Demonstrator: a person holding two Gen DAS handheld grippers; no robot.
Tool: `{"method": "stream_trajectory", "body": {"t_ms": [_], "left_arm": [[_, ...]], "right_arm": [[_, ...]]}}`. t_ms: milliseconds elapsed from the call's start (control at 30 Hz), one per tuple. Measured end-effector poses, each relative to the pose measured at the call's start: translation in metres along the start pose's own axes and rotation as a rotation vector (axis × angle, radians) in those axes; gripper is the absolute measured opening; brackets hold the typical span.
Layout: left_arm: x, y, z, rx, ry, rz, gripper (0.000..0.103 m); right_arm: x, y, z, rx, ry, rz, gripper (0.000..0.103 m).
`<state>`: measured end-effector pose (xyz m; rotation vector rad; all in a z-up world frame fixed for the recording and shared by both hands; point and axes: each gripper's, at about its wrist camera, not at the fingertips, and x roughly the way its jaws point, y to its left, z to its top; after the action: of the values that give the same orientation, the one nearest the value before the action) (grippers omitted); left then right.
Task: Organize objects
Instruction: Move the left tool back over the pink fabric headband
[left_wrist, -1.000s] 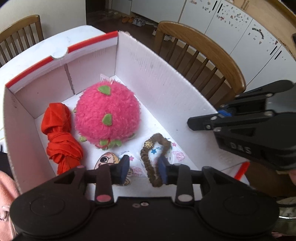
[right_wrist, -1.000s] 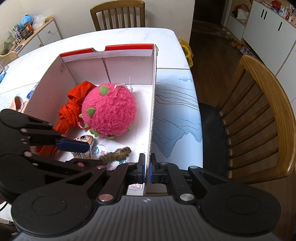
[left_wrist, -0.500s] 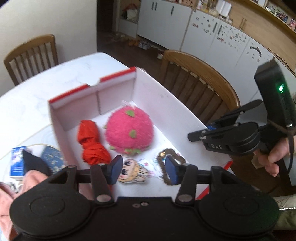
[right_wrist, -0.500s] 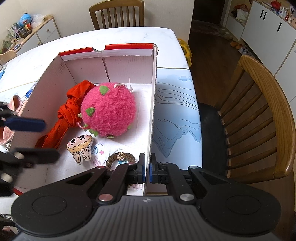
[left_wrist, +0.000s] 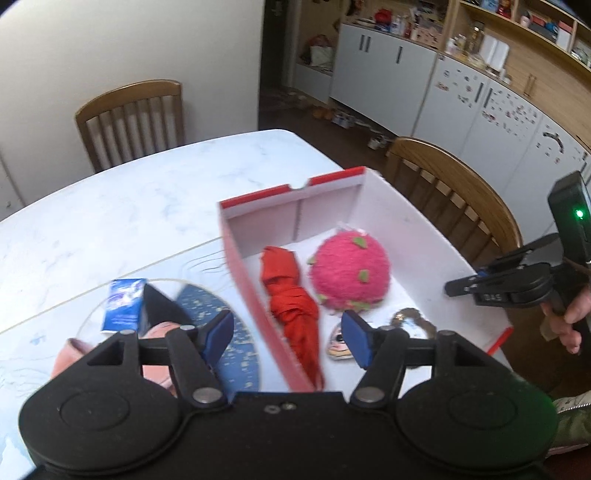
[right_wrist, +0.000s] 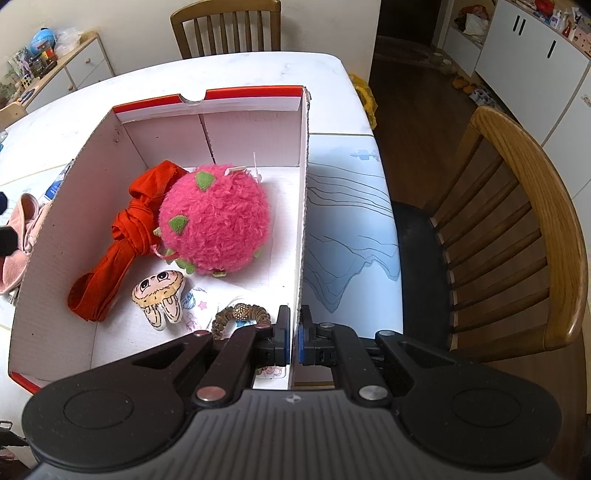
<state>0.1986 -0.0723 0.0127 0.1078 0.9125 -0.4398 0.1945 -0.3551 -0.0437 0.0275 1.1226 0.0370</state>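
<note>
A white cardboard box (right_wrist: 303, 206) with a red rim holds a pink plush ball (right_wrist: 216, 221), a knotted red cloth (right_wrist: 122, 236), a cartoon tooth toy (right_wrist: 160, 297) and a brown scrunchie (right_wrist: 240, 314). My right gripper (right_wrist: 294, 339) is shut on the box's right wall near its front corner. My left gripper (left_wrist: 288, 334) hangs above the box's left wall, its jaws opening with nothing between them. In the left wrist view I see the box (left_wrist: 406, 225), the plush ball (left_wrist: 349, 275), the red cloth (left_wrist: 291, 295) and the right gripper (left_wrist: 452, 288).
Left of the box on the white table (left_wrist: 110, 210) lie a small blue and white packet (left_wrist: 123, 304), a pink cloth item (right_wrist: 22, 236) and a blue patterned mat (left_wrist: 236, 350). Wooden chairs (right_wrist: 524, 229) stand at the right and far sides.
My left gripper rose and drew back out of the box toward its left wall, its jaws spreading wider. The scrunchie stays on the box floor. The right gripper kept still on the wall.
</note>
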Motion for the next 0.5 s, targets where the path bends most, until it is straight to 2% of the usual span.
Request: {"method": "stream_trajectory", "body": {"t_ms": [300,400,500], "left_arm": [[-0.008,0.036,-0.011,-0.061,-0.011,0.054,0.068],[-0.009,0.047,-0.016,-0.083,-0.011,0.079,0.072],[-0.008,0.059,-0.021,-0.097,-0.008,0.113,0.082]], "right_arm": [[0.0,0.005,-0.001,-0.001,0.008,-0.012,0.003],[0.001,0.007,-0.001,0.001,0.01,-0.017,0.003],[0.001,0.009,-0.001,0.004,0.013,-0.022,0.003]]}}
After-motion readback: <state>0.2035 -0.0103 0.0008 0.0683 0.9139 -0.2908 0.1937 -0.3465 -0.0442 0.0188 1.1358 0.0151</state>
